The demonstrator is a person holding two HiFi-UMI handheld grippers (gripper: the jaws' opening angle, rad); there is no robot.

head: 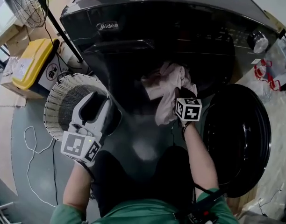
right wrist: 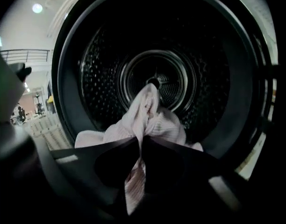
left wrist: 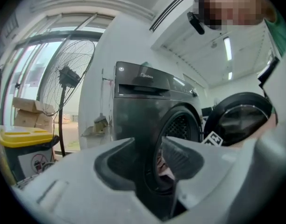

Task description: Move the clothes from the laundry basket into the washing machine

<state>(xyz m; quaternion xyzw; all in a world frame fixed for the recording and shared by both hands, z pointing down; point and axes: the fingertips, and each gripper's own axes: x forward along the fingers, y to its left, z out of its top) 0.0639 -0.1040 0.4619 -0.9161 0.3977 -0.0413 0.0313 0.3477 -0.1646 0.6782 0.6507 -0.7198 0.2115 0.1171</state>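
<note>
**Near left:** the left gripper (head: 97, 101) is held in front of the dark washing machine (head: 157, 27). Its jaws are parted and nothing is caught between them. Through the gap only the machine's front and door opening are seen in the left gripper view (left wrist: 147, 146).

**Near right:** the right gripper (head: 180, 90) is held at the mouth of the washing machine, beside the door (head: 236, 134), which is swung open to the right. Its jaws are clamped on a fold of the pink garment (head: 168, 85).

**At the opening:** the garment is bunched across the door rim. Part hangs down the machine's front below the right gripper, and part rises ahead of the jaws (right wrist: 139, 141) toward the perforated drum (right wrist: 189, 73), which lies beyond the garment (right wrist: 147, 111).

**Left, farther:** a white slatted laundry basket (head: 54, 101) is seen on the floor just left of the left gripper, well apart from the garment. A yellow bin (head: 33, 62) and a standing fan (head: 26, 3) lie beyond it.
</note>
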